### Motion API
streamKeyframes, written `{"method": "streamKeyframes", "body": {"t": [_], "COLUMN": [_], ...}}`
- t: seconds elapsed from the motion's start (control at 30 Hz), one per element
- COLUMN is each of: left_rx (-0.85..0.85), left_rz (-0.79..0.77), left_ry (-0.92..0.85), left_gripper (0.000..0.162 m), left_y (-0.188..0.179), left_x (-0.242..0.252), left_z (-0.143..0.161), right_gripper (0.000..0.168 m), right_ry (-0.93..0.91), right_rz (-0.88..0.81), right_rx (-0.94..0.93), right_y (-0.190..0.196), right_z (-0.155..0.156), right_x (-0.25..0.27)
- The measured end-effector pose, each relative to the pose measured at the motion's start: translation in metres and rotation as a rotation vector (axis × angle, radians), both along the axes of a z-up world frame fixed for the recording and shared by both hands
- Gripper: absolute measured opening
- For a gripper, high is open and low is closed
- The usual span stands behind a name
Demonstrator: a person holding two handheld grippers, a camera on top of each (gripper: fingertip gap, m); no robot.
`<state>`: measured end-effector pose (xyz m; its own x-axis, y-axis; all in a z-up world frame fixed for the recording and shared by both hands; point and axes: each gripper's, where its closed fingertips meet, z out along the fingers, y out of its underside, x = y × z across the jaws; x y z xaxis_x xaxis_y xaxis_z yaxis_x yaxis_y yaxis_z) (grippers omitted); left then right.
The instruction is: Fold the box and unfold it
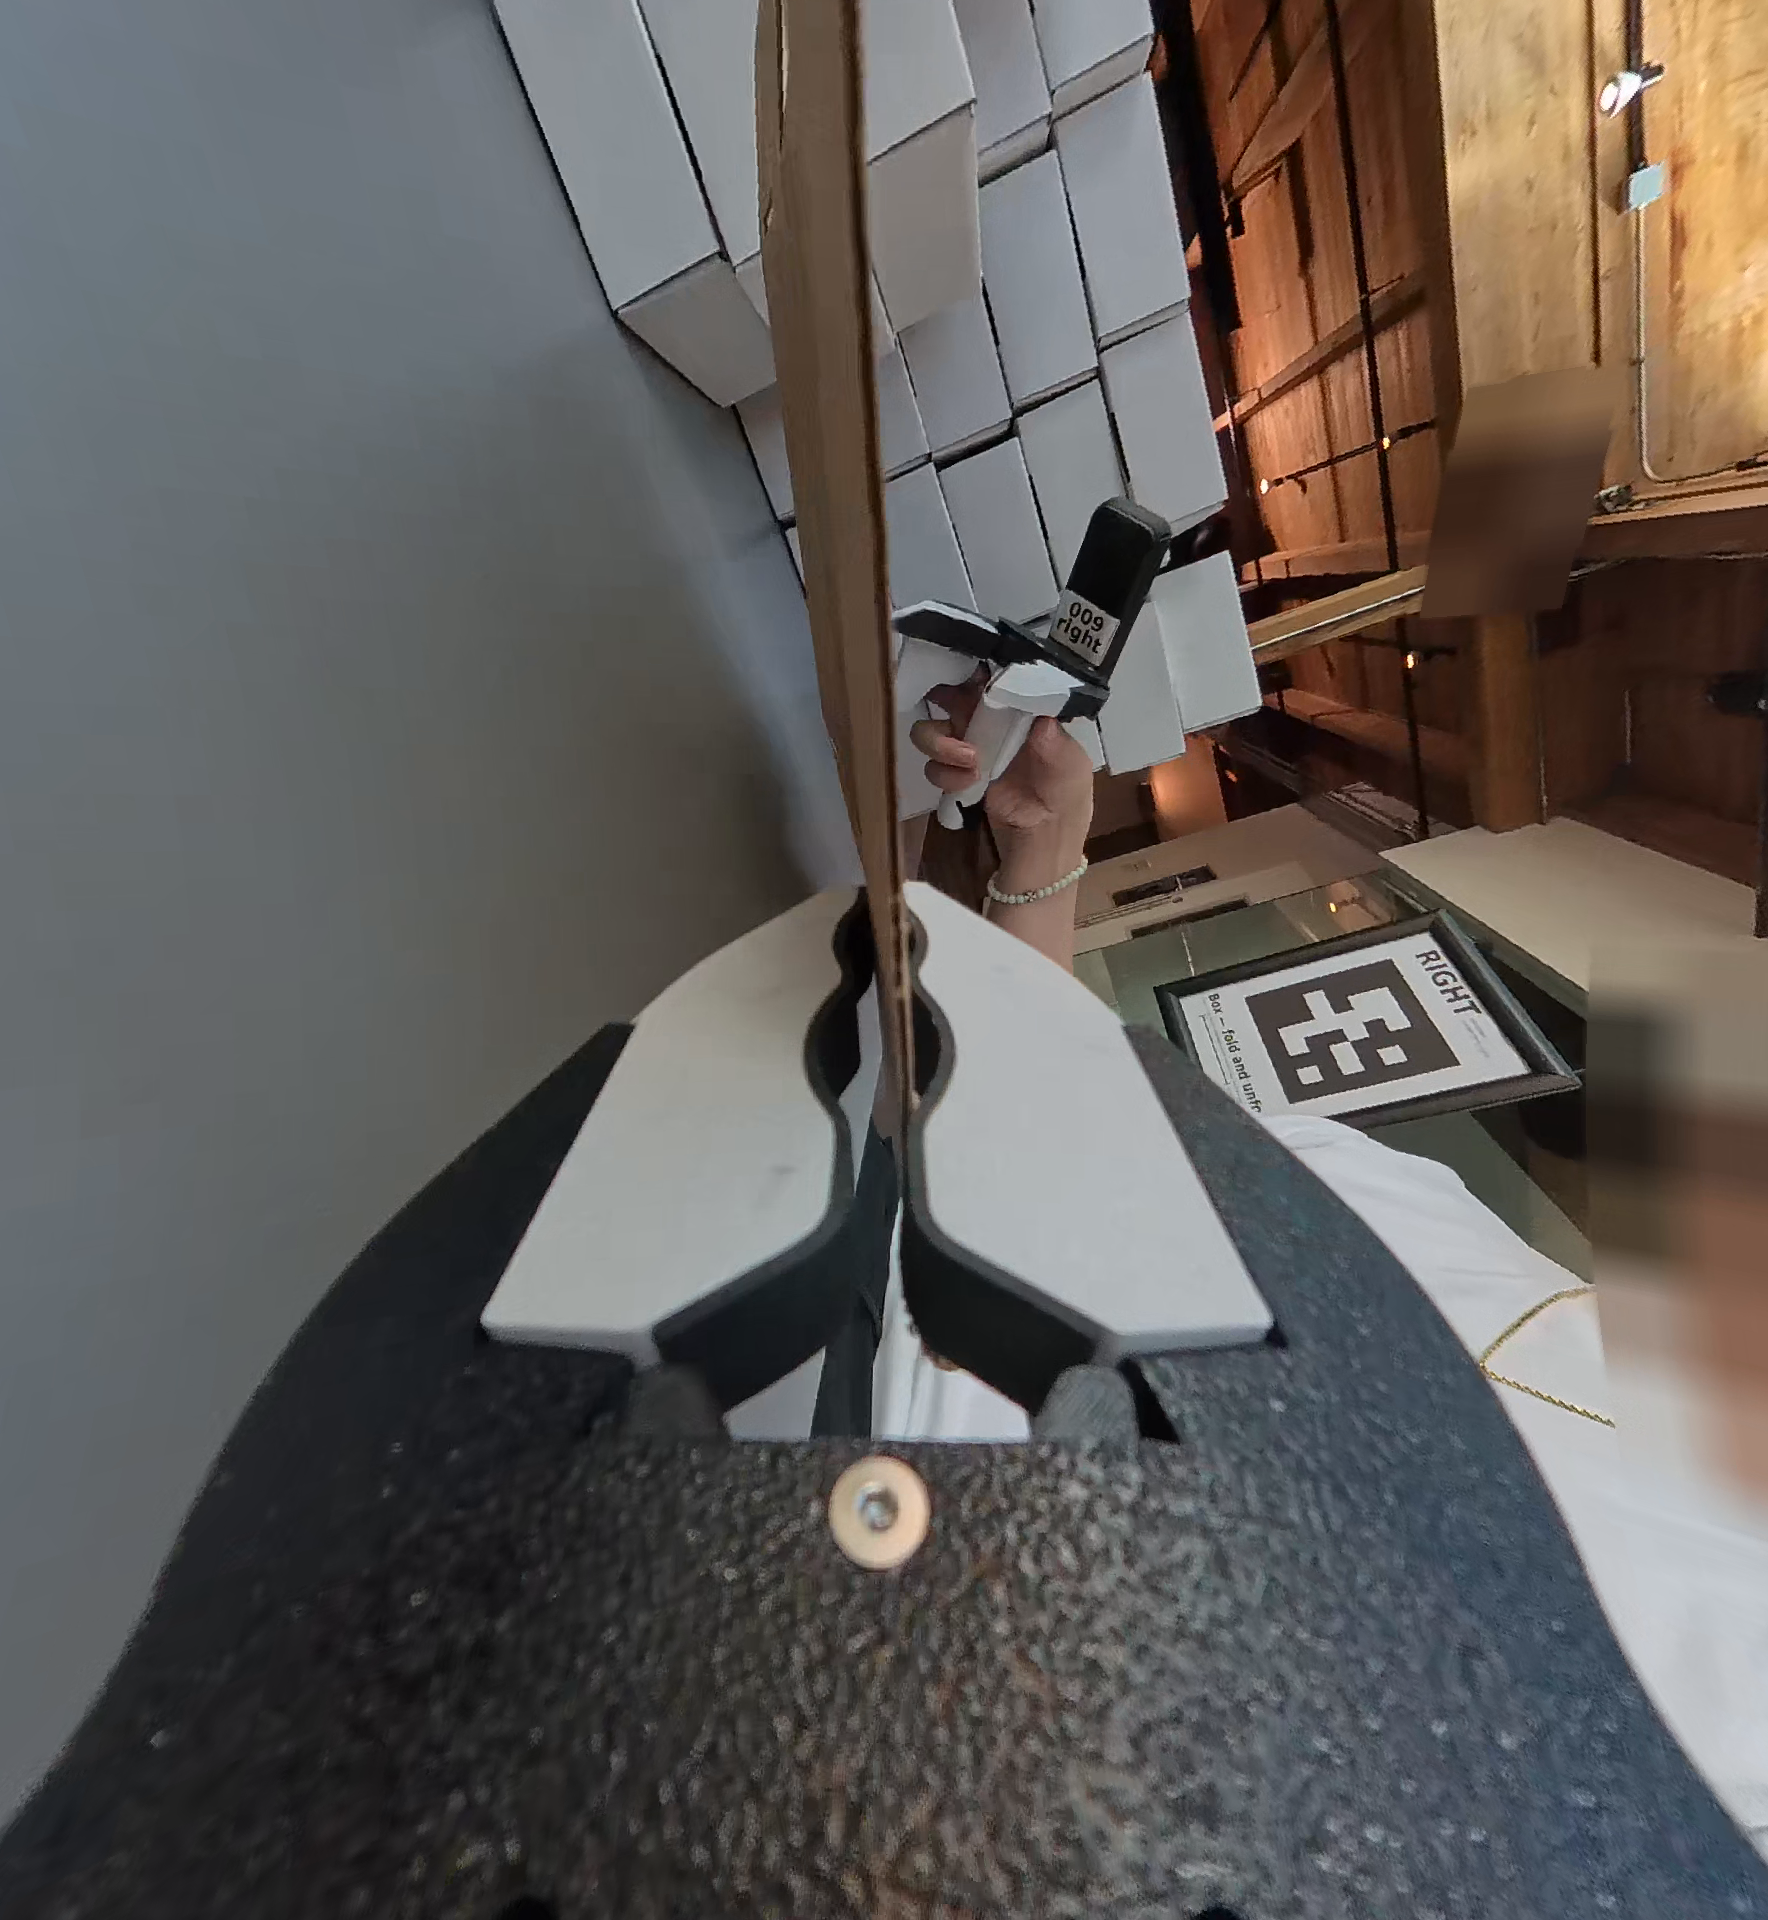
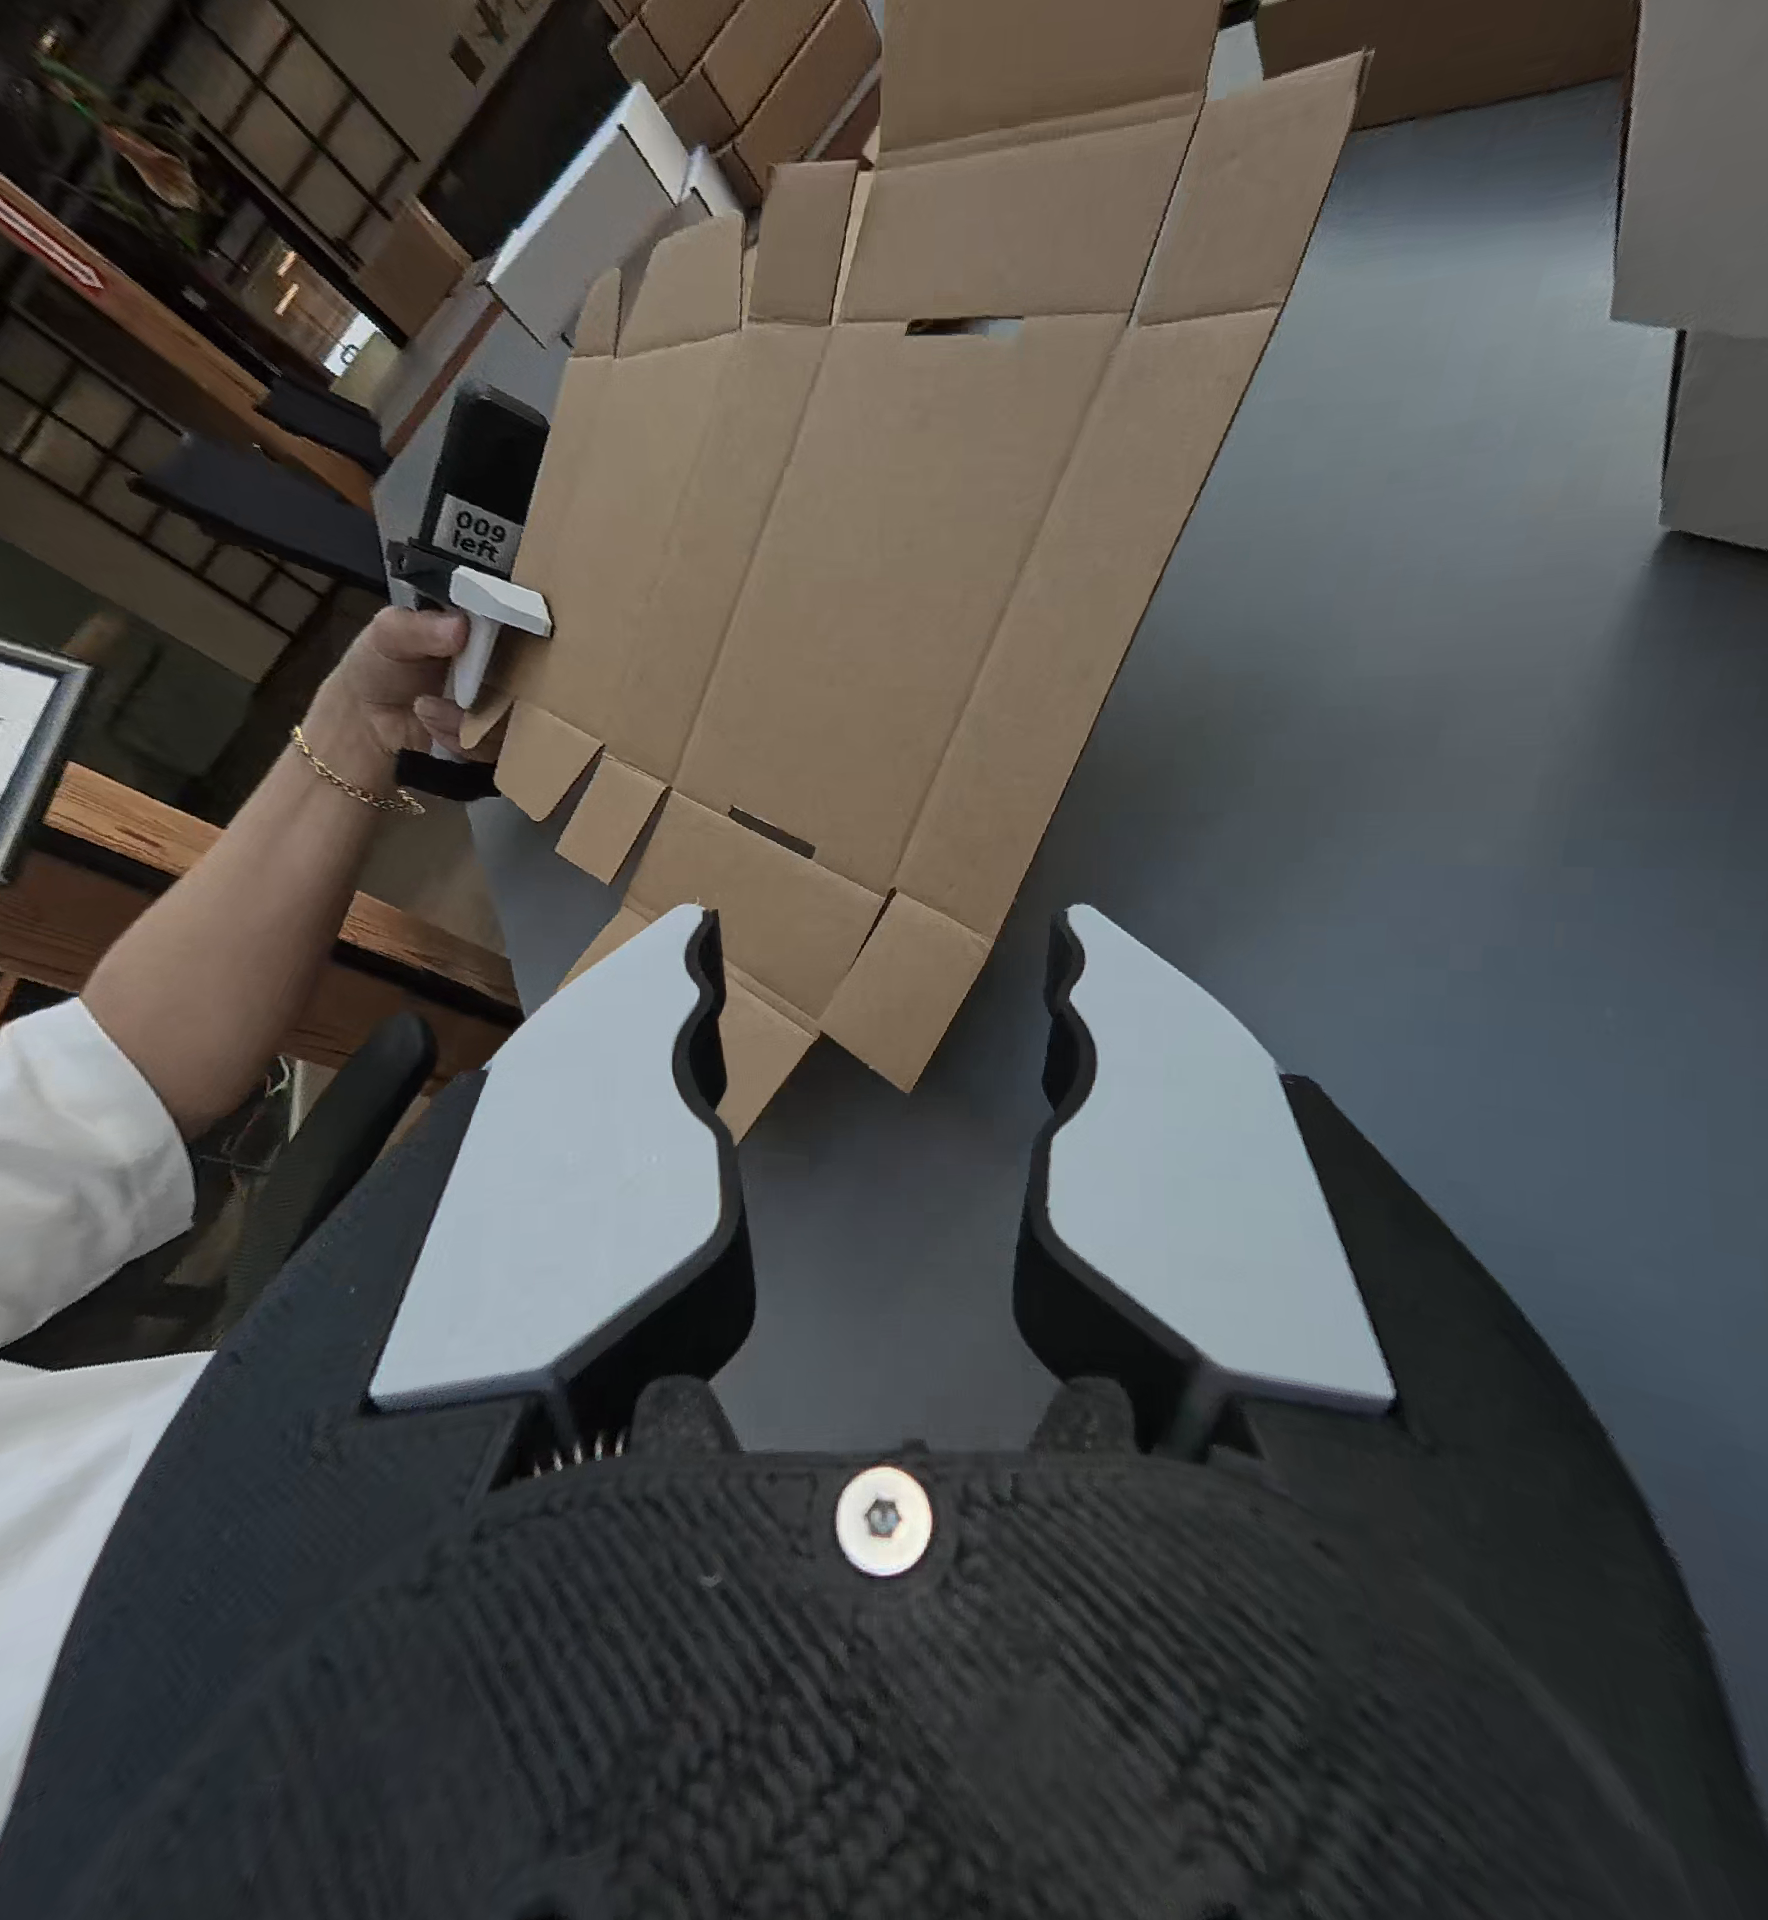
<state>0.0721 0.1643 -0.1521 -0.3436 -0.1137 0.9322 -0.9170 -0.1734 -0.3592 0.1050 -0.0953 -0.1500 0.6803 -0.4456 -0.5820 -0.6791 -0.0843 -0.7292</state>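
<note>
The box (image 2: 859, 582) is a flat, unfolded brown cardboard sheet with creases and flaps, tilted up off the dark table (image 2: 1431, 727). My left gripper (image 1: 885, 935) is shut on the sheet's edge, which I see edge-on (image 1: 828, 416) running away from the fingers. In the right wrist view the left gripper (image 2: 516, 613) grips the sheet's left edge, held by a hand. My right gripper (image 2: 885, 940) is open and empty, just in front of the sheet's near corner and apart from it. It also shows in the left wrist view (image 1: 973, 675), behind the sheet.
Stacked white boxes (image 1: 1046, 364) stand at the back of the table, more of them at the right (image 2: 1753, 312). Brown cartons (image 2: 745, 62) lie beyond the sheet. A framed marker sign (image 1: 1368, 1029) stands to the side. A person's white sleeve (image 2: 38, 1174) is at left.
</note>
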Motion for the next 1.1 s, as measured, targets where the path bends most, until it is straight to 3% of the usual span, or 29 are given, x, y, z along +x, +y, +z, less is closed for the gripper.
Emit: {"method": "streamKeyframes", "body": {"t": [0.23,0.33,0.4,0.5,0.57,0.63,0.7,0.83,0.97,1.1], "left_rx": [-0.096,-0.119,-0.117,-0.097,-0.037,0.118,0.295,0.562,0.705,0.877], "left_rz": [0.014,0.007,-0.003,0.011,0.022,0.061,0.154,0.278,0.223,0.082], "left_ry": [-0.098,-0.13,-0.148,-0.152,-0.126,-0.131,-0.188,-0.351,-0.51,-0.588], "left_gripper": [0.001,0.001,0.001,0.001,0.002,0.026,0.034,0.035,0.031,0.021], "left_y": [0.015,0.015,0.015,0.019,0.022,0.034,0.057,0.082,0.051,0.012], "left_x": [-0.016,-0.023,-0.028,-0.031,-0.033,-0.029,-0.022,-0.015,-0.021,-0.024], "left_z": [0.013,0.019,0.021,0.017,0.008,-0.004,-0.007,0.023,0.05,0.028], "right_gripper": [0.057,0.041,0.003,0.002,0.002,0.002,0.002,0.002,0.002,0.002], "right_ry": [0.159,0.222,0.243,0.269,0.249,0.236,0.224,0.181,0.047,-0.208], "right_rz": [0.169,0.254,0.324,0.378,0.391,0.381,0.372,0.363,0.393,0.534], "right_rx": [0.117,0.192,0.236,0.242,0.188,0.108,0.013,-0.244,-0.555,-0.881], "right_y": [0.032,0.046,0.053,0.057,0.06,0.057,0.052,0.041,0.043,0.057], "right_z": [0.005,0.012,0.018,0.021,0.015,0.008,0.001,-0.01,-0.016,-0.02], "right_x": [0.003,-0.003,-0.01,-0.016,-0.016,-0.01,-0.002,0.023,0.057,0.085]}}
